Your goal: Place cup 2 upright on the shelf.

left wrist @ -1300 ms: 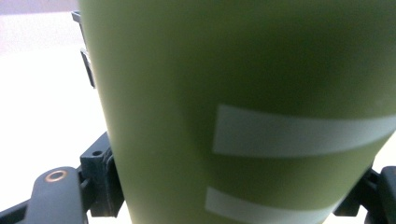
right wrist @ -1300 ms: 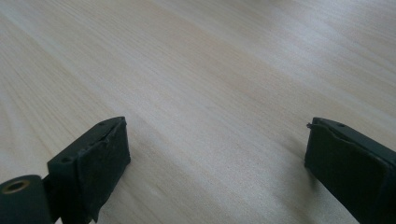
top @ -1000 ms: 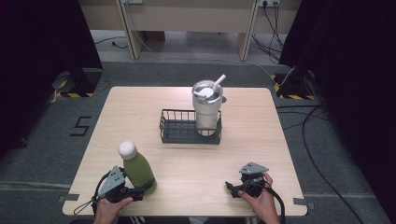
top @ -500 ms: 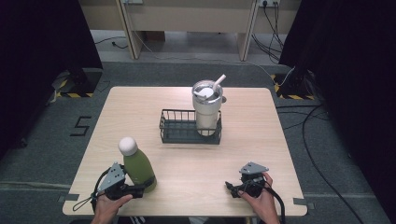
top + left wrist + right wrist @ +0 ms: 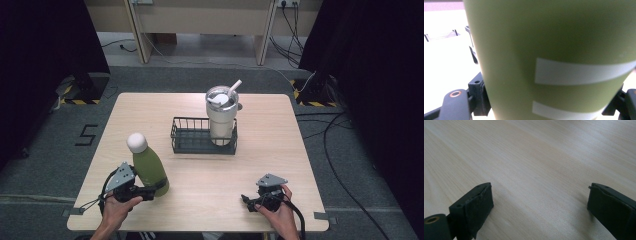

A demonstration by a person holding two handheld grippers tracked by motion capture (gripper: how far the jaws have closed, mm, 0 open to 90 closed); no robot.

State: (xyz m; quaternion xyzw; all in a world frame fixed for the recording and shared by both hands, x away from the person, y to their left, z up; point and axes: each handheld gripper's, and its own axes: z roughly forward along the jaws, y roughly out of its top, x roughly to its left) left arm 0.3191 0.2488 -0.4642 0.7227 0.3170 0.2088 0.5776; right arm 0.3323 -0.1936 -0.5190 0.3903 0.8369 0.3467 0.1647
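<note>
A green bottle (image 5: 148, 170) with a white cap (image 5: 136, 142) stands upright over the table's front left. My left gripper (image 5: 155, 189) is shut on its lower body, held by a hand. In the left gripper view the bottle's green wall (image 5: 554, 50) with two white stripes sits between the black jaws. My right gripper (image 5: 248, 201) rests low at the front right, held by the other hand. Its jaws are open (image 5: 540, 202) with only bare wood between them.
A black wire basket (image 5: 187, 142) sits mid-table, with a cream tumbler (image 5: 221, 117) with lid and straw standing in its right end. The light wooden table (image 5: 280, 150) has dark floor and cables around it.
The left gripper and the green bottle have shifted up in the high view, away from the front edge. The right gripper has stayed still.
</note>
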